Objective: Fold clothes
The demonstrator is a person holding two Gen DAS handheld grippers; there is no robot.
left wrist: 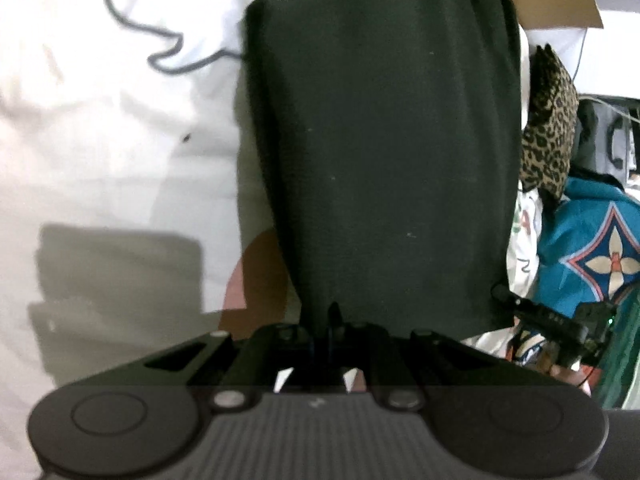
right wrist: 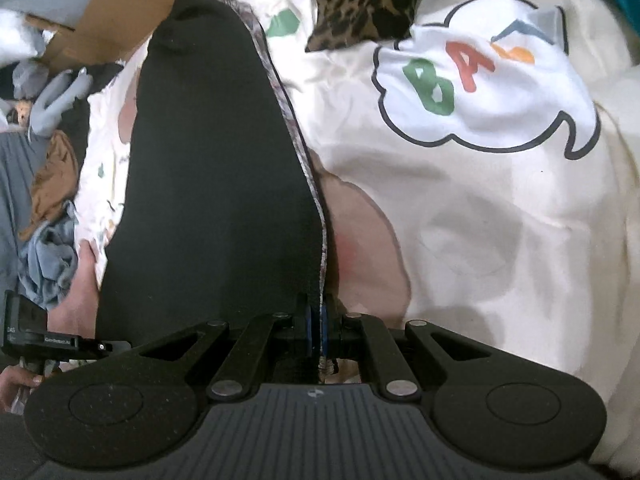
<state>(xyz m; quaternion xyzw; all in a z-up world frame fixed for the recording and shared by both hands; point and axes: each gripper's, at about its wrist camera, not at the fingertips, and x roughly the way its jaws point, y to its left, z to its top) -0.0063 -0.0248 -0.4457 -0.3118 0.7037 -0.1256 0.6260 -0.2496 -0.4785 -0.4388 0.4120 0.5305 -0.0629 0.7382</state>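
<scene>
In the left wrist view the left gripper [left wrist: 334, 322] sits at the bottom centre of the frame, pointing up the picture, its fingers clenched on the lower edge of a black garment [left wrist: 380, 152]. The garment fills the middle of the frame; its long axis runs from the gripper up to the top edge, leaning slightly right. To its left lies a cream bedsheet [left wrist: 112, 140] with a dark looping outline at the upper left. To its right, a leopard-print cloth [left wrist: 550, 120] stands at mid right, with a teal printed fabric [left wrist: 588, 248] below it. At lower right the right gripper [left wrist: 548, 324] shows as a small dark shape.

In the right wrist view a person's hand [right wrist: 82, 280] appears at lower left, beside a heap of blue and brown clothes [right wrist: 52, 216]. The garment [right wrist: 208, 168] rises from bottom centre toward the upper left, narrowing at the top, its patterned edge on the right side. The right gripper [right wrist: 316, 320] at bottom centre is closed on that edge. Right of it the sheet [right wrist: 480, 220] carries a speech-bubble print with coloured letters at upper right
</scene>
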